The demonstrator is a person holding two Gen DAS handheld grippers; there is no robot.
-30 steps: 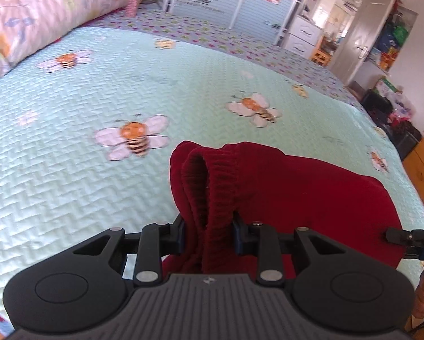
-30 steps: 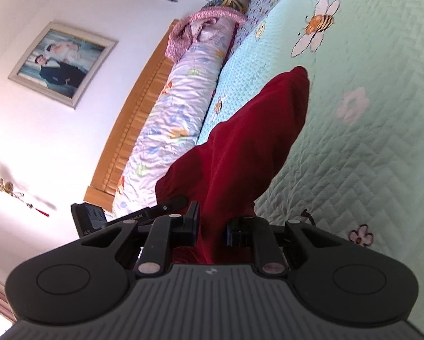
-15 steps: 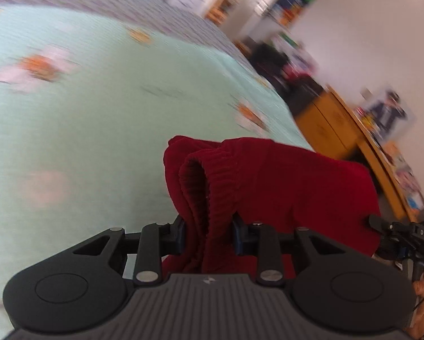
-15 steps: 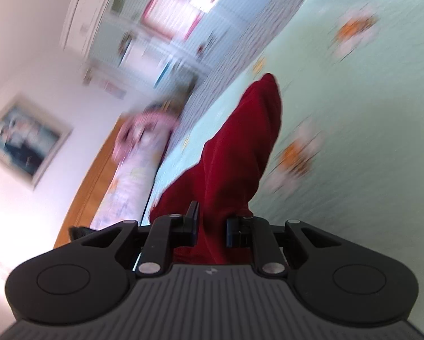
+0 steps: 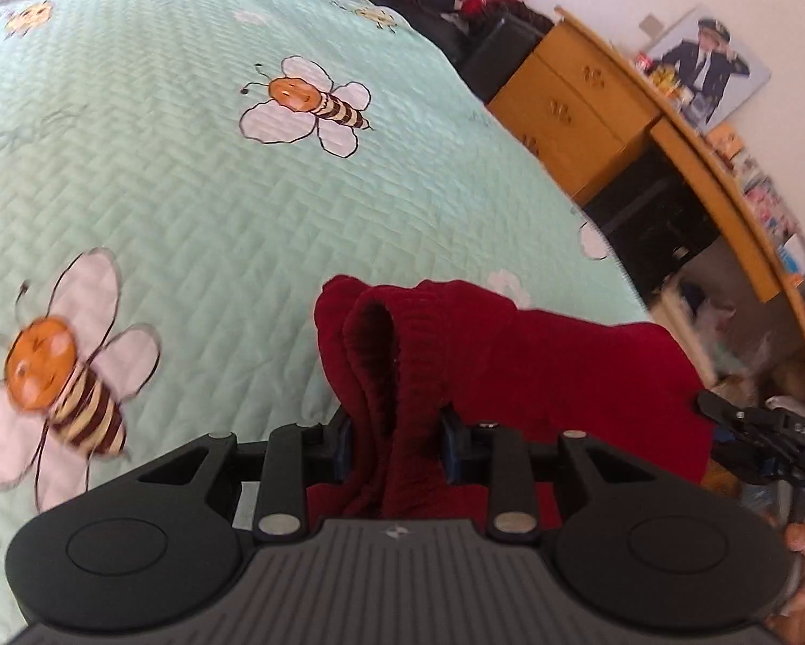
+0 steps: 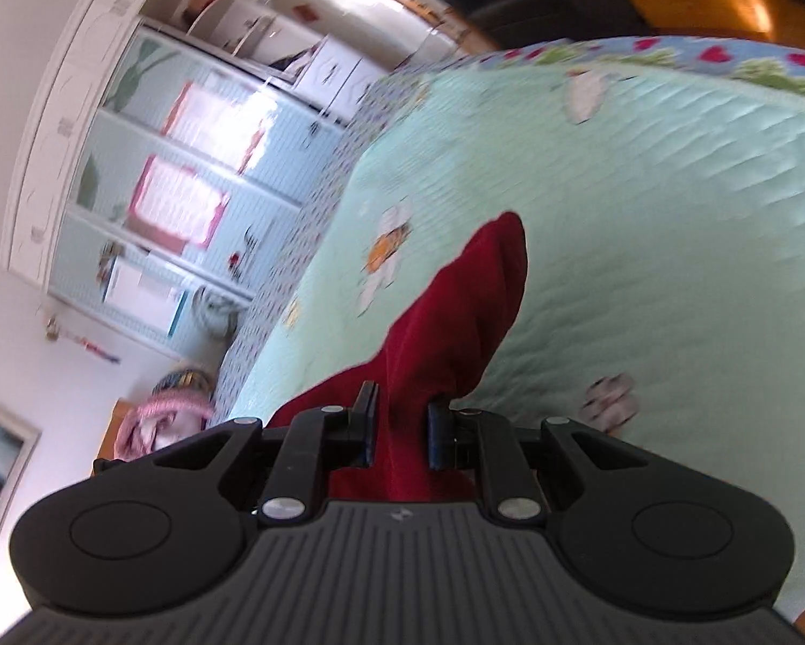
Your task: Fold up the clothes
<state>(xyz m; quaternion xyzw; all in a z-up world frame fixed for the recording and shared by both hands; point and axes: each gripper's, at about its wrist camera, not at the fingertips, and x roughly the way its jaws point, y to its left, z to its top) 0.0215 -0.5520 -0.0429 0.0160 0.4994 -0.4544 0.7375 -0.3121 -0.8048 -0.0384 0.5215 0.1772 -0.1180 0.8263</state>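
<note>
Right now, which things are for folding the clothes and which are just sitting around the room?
For the job:
red knitted garment
left hand-held gripper and right hand-held gripper, both clamped on it
bee bedspread

Just lying about:
wooden dresser
framed picture
wardrobe

No readable text anywhere

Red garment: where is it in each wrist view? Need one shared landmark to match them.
Left wrist: red garment sits centre to lower right, its ribbed edge clamped in the left gripper.
Right wrist: the garment runs from centre down into the right gripper, which is shut on it.
Shared landmark: the mint bee-print bedspread under the garment in both.
</note>
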